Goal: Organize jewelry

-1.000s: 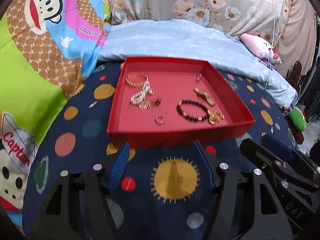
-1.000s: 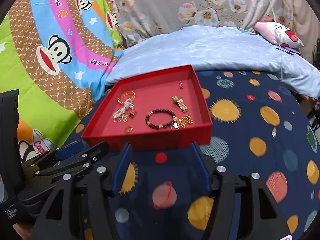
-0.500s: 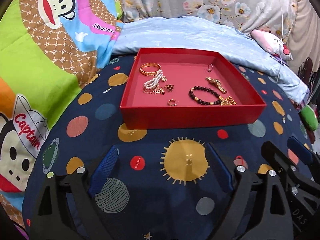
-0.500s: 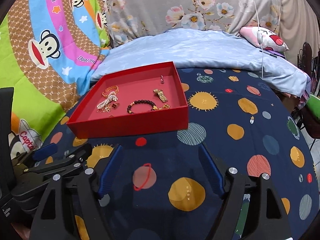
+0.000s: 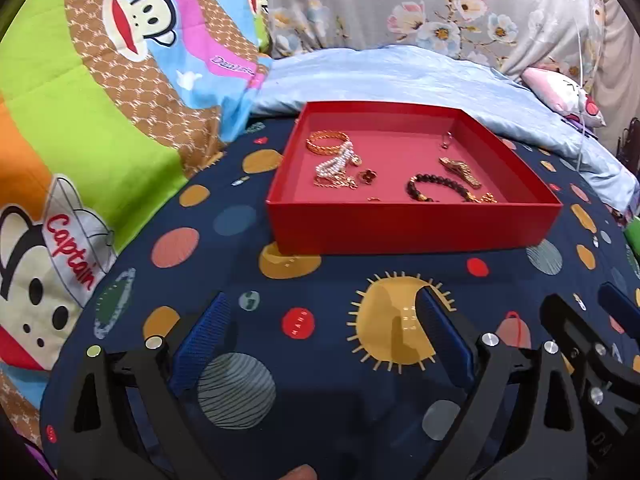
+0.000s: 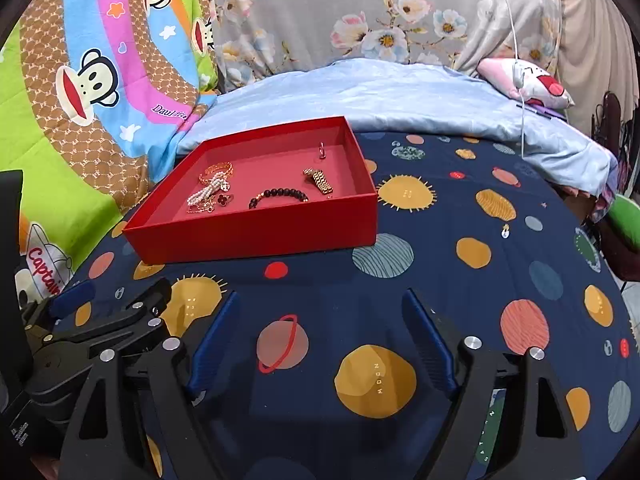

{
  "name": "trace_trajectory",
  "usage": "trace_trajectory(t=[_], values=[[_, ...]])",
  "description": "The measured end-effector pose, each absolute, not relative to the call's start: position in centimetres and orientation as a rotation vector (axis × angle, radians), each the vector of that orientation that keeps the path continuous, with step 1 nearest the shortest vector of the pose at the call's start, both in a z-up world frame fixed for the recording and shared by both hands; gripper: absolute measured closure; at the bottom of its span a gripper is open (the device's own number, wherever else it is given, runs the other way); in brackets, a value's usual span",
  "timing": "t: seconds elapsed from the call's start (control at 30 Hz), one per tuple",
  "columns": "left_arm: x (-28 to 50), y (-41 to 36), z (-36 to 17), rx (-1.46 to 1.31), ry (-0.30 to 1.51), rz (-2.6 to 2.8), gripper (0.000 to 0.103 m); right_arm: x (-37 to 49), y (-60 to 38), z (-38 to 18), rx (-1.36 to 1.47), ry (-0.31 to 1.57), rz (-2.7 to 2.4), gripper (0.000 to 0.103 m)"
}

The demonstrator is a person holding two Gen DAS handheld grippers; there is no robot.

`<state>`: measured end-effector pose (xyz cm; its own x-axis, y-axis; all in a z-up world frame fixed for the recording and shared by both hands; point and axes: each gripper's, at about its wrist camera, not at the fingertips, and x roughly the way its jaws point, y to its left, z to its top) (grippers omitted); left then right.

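Nearest, the left gripper (image 5: pixel 320 344) and right gripper (image 6: pixel 320 340) hover side by side over a planet-print bedspread (image 5: pixel 248 264), both spread wide and holding nothing. Over the last second both have drawn back from the red tray (image 5: pixel 412 228), which now sits farther off on the bed. Inside it lie a gold bangle (image 5: pixel 327 142), pearl strand (image 5: pixel 336 162) and dark bead bracelet (image 5: pixel 434 188). Sorting looks finished.

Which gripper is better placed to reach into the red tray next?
Left, probably. The left gripper faces the red tray head-on, jaws open, while the right gripper sits with the tray off to its left.
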<state>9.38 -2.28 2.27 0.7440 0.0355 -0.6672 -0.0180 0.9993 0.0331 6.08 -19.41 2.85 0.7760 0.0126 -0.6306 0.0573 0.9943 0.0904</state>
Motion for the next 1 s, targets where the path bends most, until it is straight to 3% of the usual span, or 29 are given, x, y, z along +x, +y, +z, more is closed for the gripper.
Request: trace_trajectory(t=[1.0], values=[[8.65,-2.73,2.78,0.066,0.683,0.109,0.012,5.79,-19.25,3.01,0.093,0.67,-0.066,0.019]])
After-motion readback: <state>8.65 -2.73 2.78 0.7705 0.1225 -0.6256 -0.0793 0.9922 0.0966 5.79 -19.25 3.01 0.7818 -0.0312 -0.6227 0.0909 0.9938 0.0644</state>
